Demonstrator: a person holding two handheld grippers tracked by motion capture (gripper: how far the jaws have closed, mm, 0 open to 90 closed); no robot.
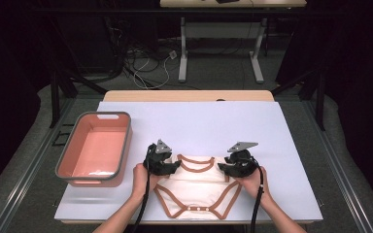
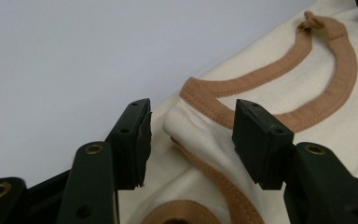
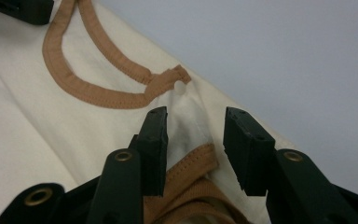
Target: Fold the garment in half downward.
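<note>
Left gripper (image 2: 191,140): black jaws spread, straddling a raised fold at the shoulder of the cream cotton baby bodysuit with tan-brown binding (image 2: 307,140); the pads stand clear of the cloth on both sides, nothing pinched. Right gripper (image 3: 193,144): jaws likewise apart, set over the opposite shoulder seam beside the tan neckline loop (image 3: 98,88); the left pad lies close to the fabric, though contact cannot be told. In the high view the bodysuit (image 1: 199,187) lies flat at lower centre of the frame on the pale lavender table mat (image 1: 199,121), snap crotch toward the bottom edge, a gripper at each shoulder, left (image 1: 167,165) and right (image 1: 230,167). Salmon-pink rectangular plastic bin with grey rim (image 1: 125,145): left of the frame, well apart from the garment. Risks, as judged: closing on the top layer alone would lift one ply and spoil a fold; uneven closing between the two sides would skew the garment; a grip on the slick binding could slip.
</note>
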